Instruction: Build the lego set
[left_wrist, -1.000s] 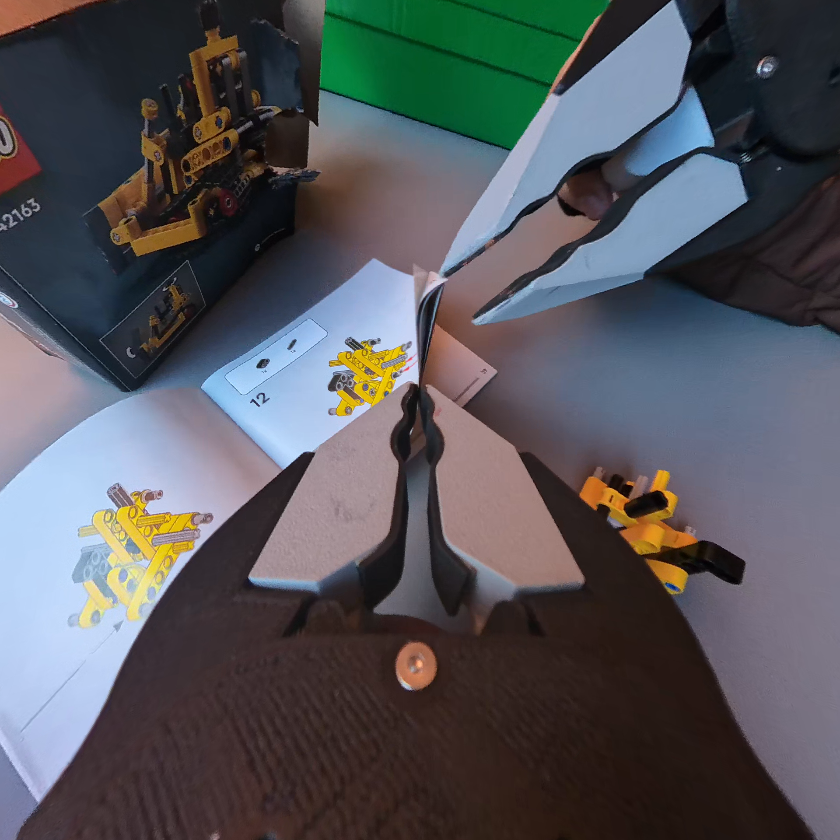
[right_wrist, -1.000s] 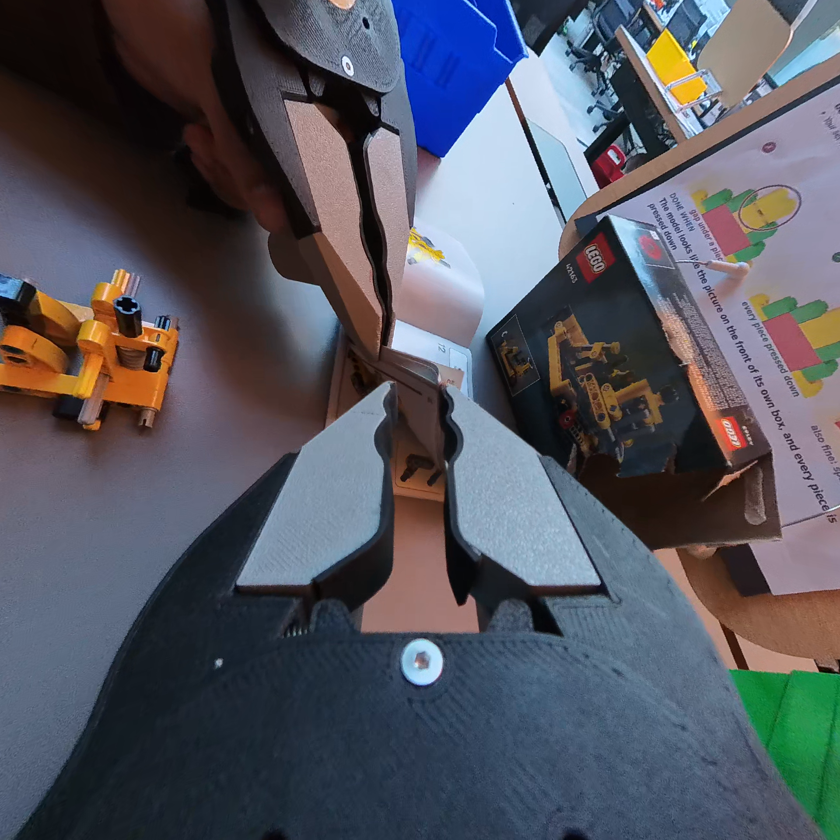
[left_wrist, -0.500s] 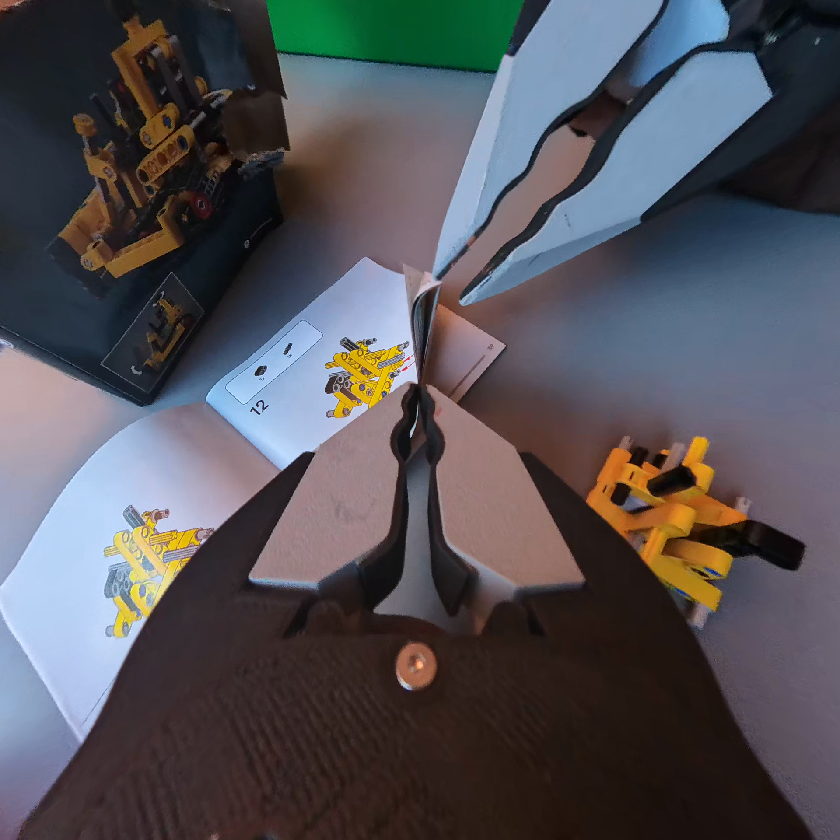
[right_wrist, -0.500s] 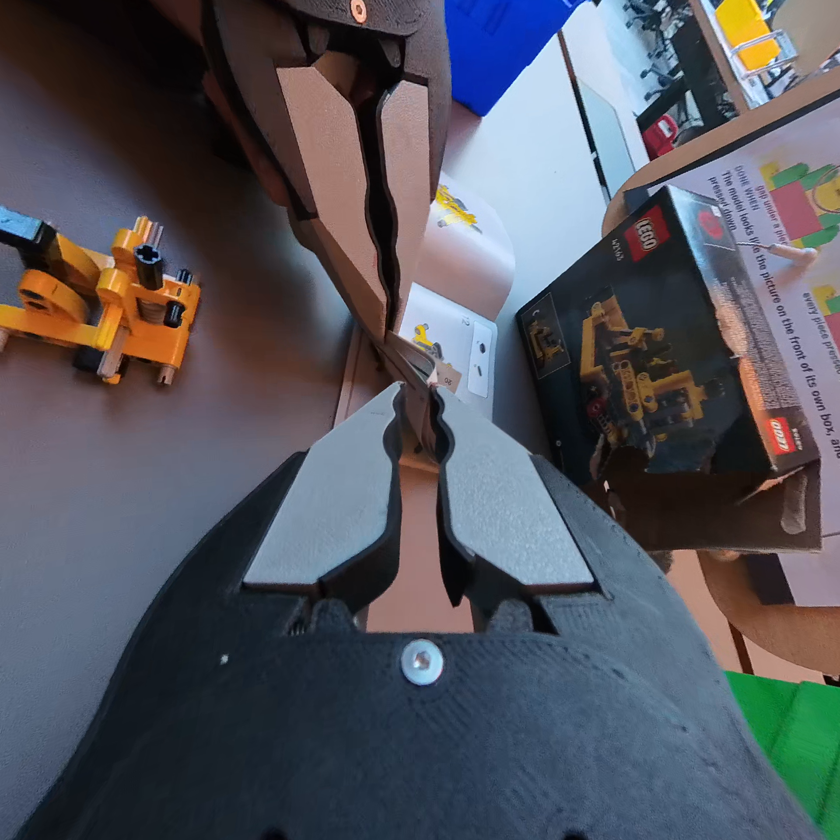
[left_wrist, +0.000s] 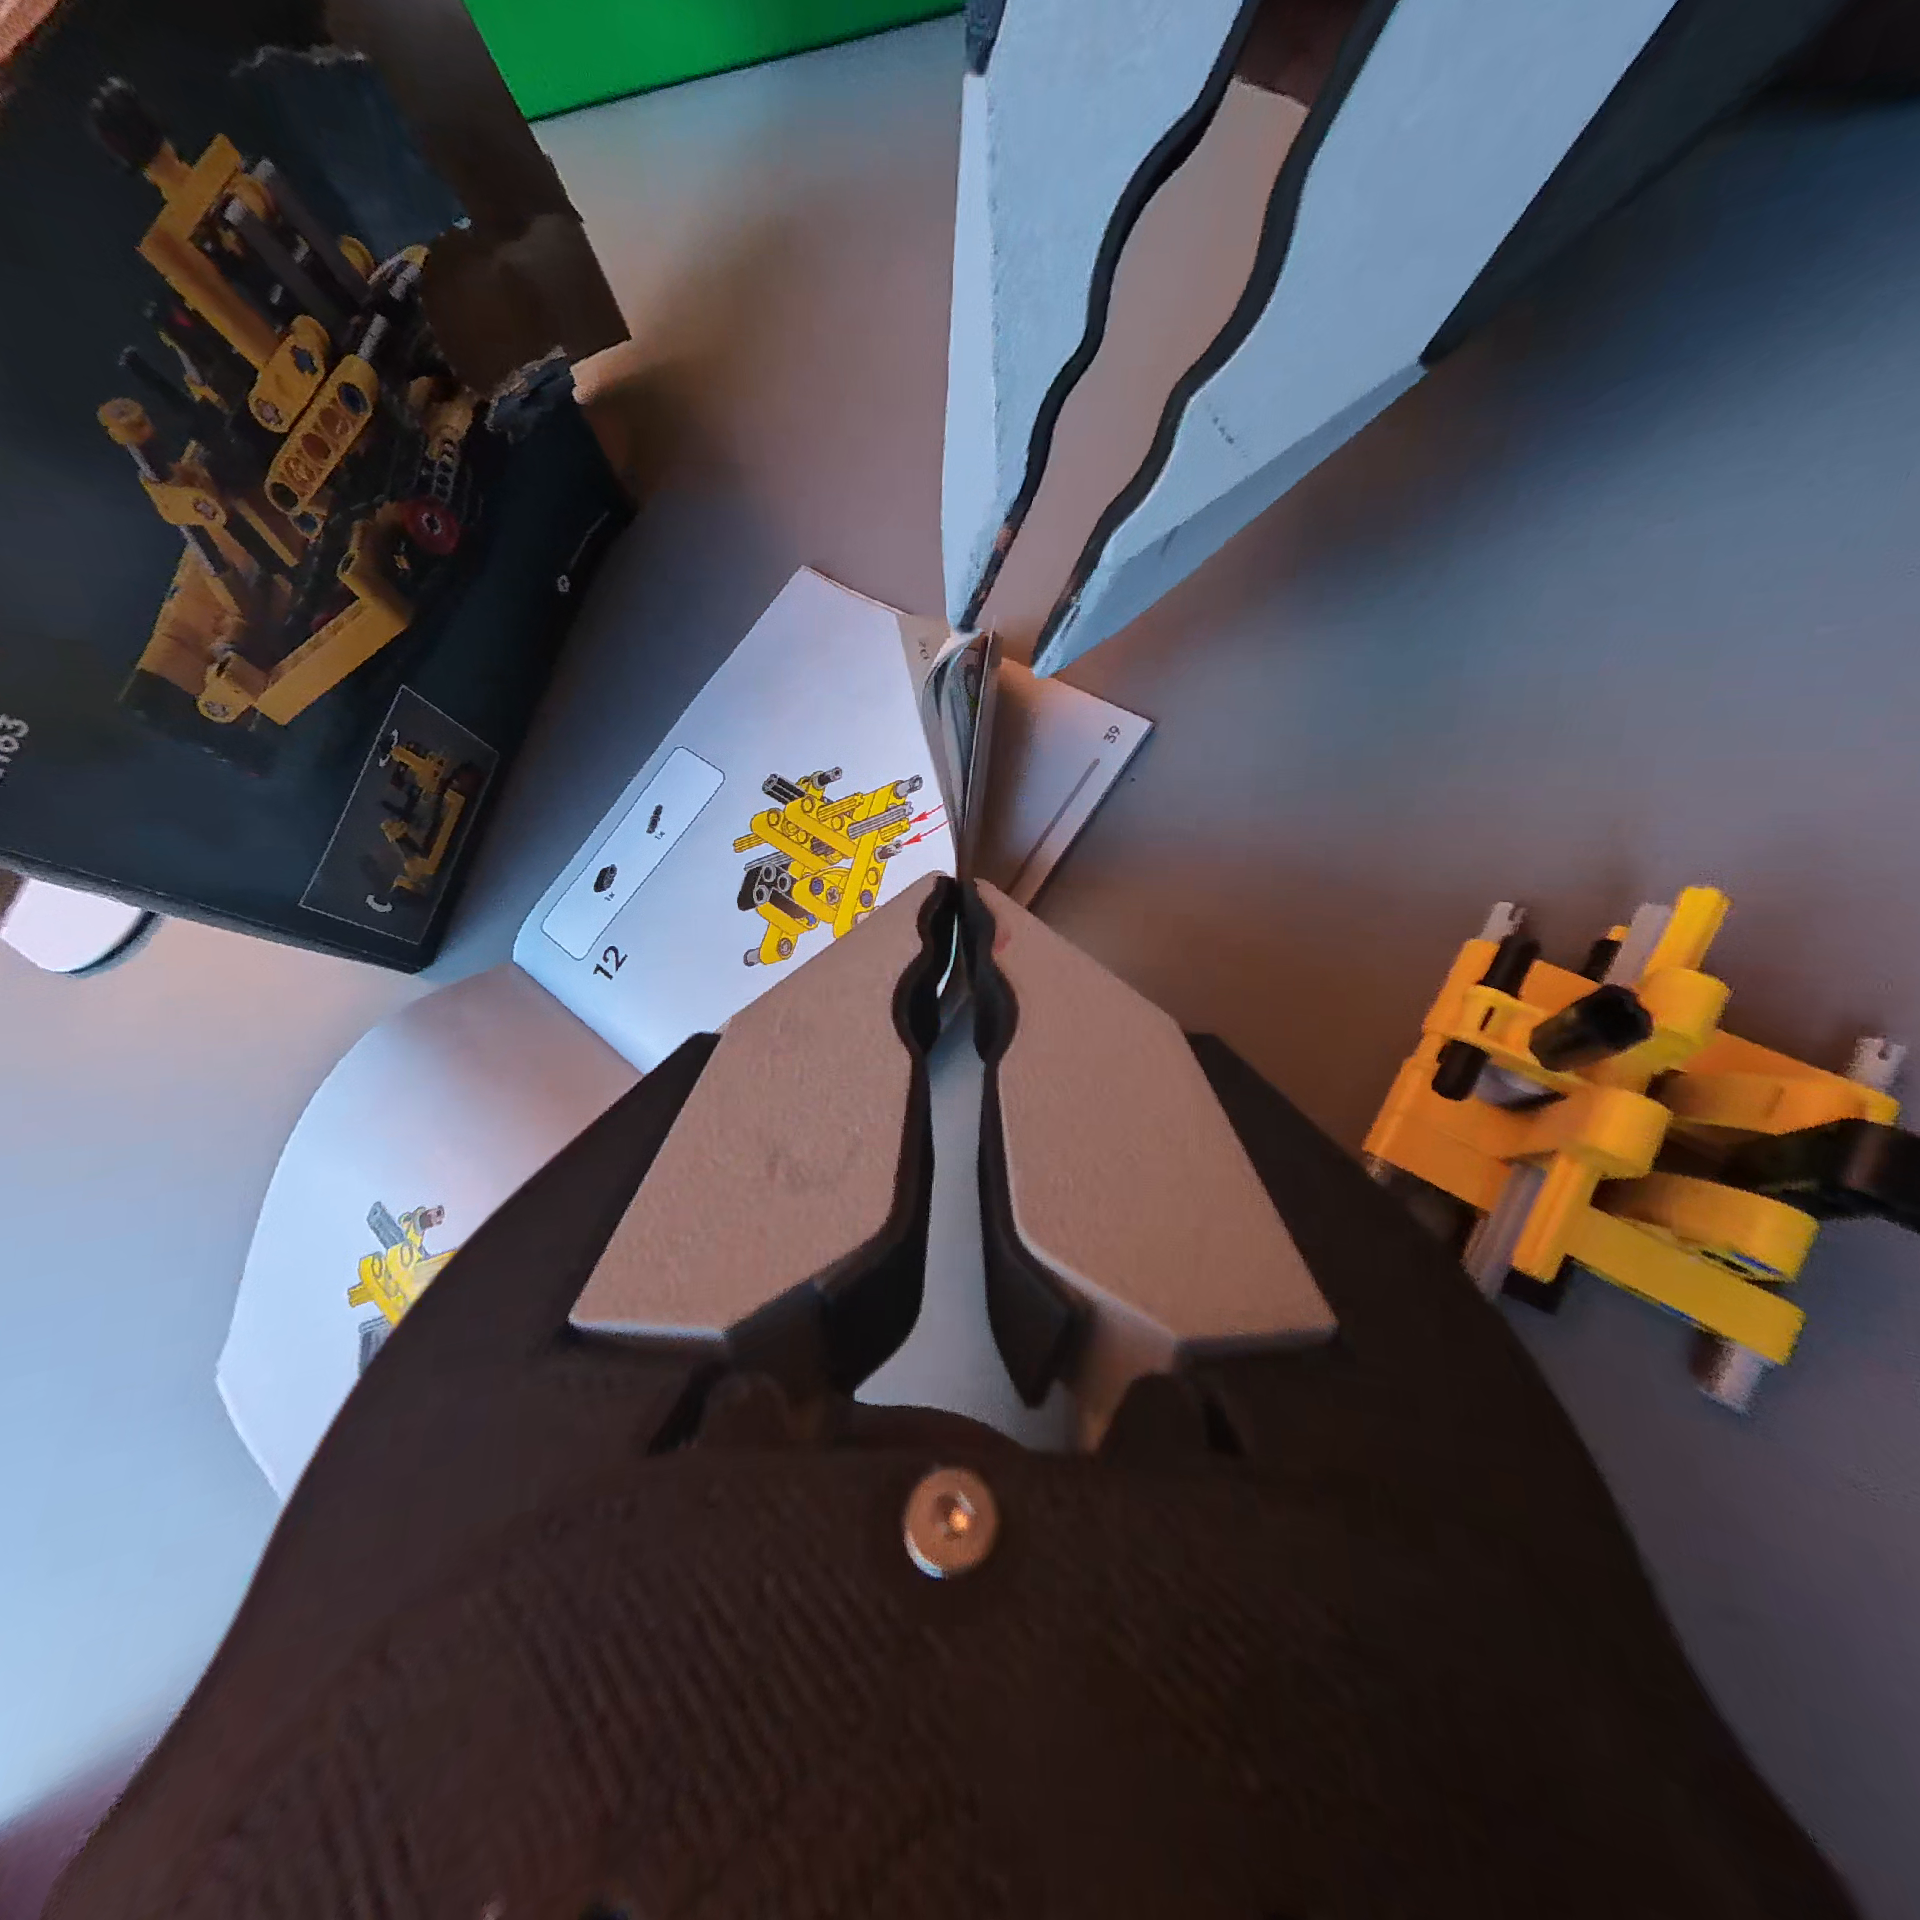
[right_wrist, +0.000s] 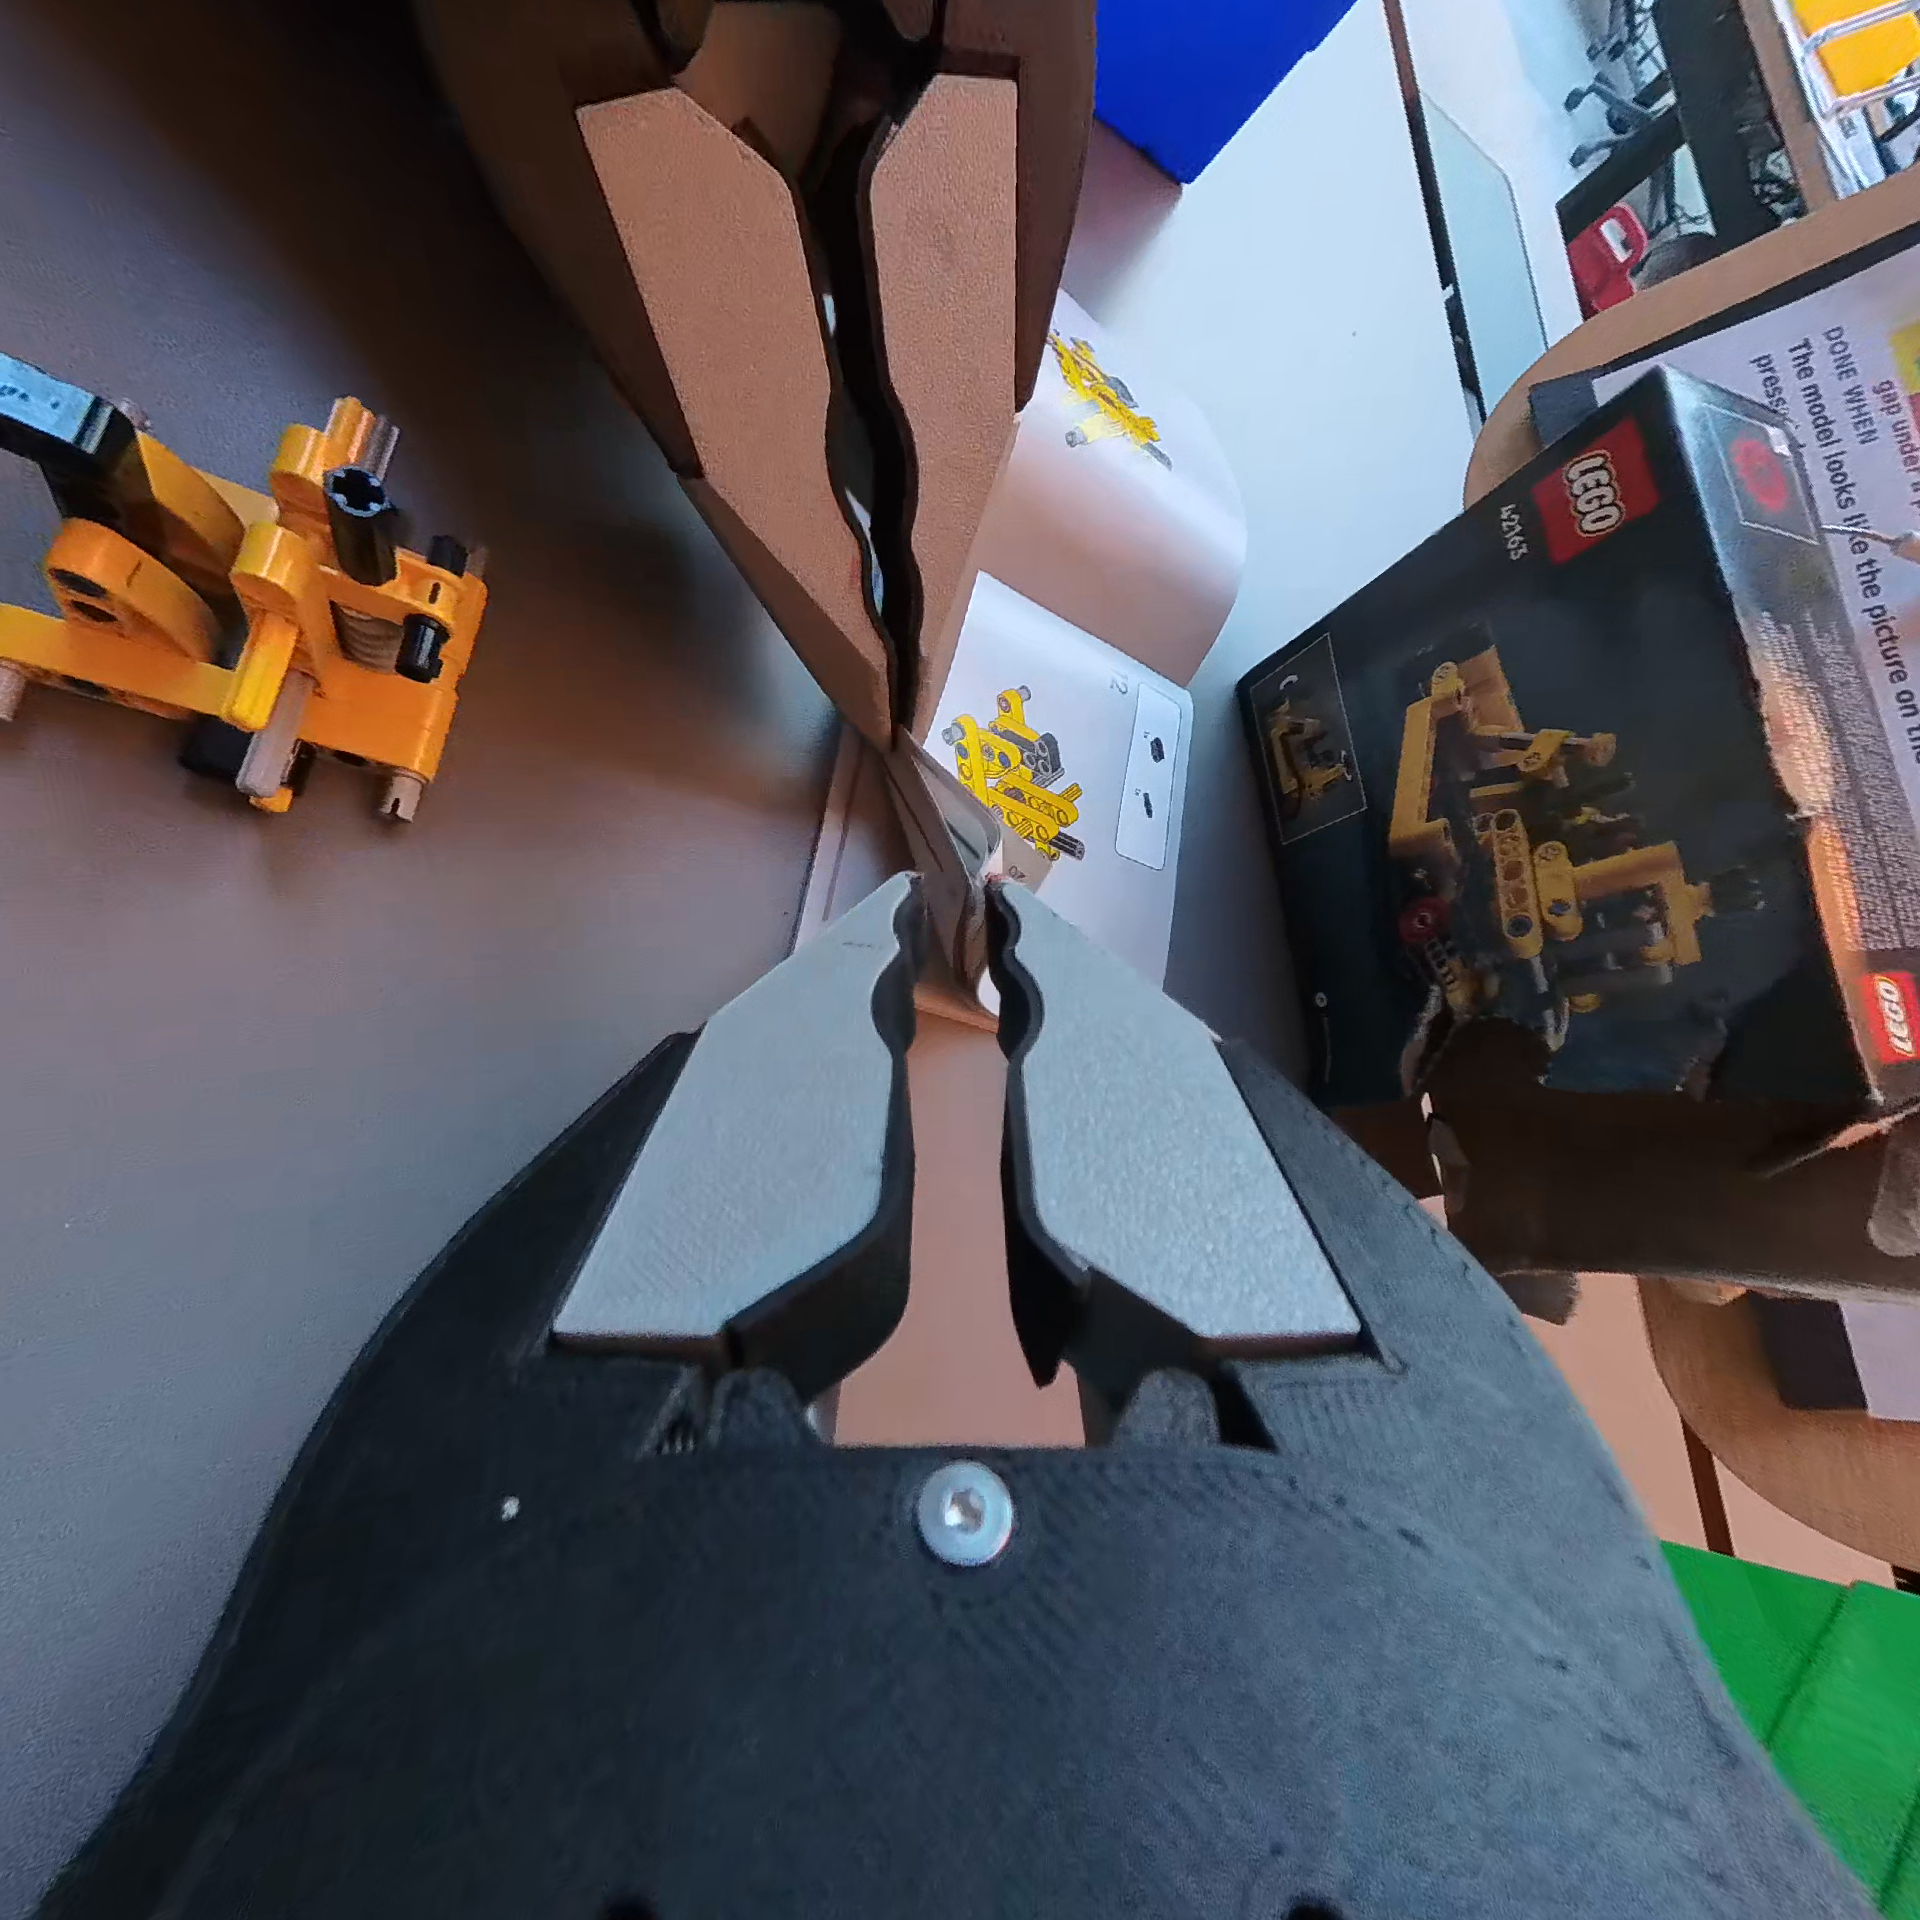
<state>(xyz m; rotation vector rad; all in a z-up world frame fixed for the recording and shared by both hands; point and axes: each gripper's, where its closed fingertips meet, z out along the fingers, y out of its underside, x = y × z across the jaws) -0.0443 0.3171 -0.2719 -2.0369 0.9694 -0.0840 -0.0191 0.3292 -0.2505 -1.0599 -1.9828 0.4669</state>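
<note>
The instruction booklet (left_wrist: 665, 862) lies open on the grey table (left_wrist: 1455, 623), and a bundle of its pages (left_wrist: 966, 748) stands upright. My left gripper (left_wrist: 961, 904) is shut on the near edge of those pages. My right gripper (right_wrist: 954, 894) faces it from the far side and is closed on the opposite edge of the same pages (right_wrist: 951, 831), with only a thin gap between its jaws. It also shows at the top of the left wrist view (left_wrist: 1008, 644). A partly built yellow and black lego assembly (left_wrist: 1600, 1143) lies on the table beside the booklet, apart from both grippers.
The dark lego box (left_wrist: 260, 468), its flap torn open, stands just beyond the booklet. A green bin (left_wrist: 675, 42) sits behind it. The right wrist view shows a blue bin (right_wrist: 1195, 62) and a round wooden table with a printed sheet (right_wrist: 1870, 416).
My right gripper has come closer and its jaws have narrowed onto the raised pages. My left gripper has stayed shut on the pages. Both views have swung round slightly.
</note>
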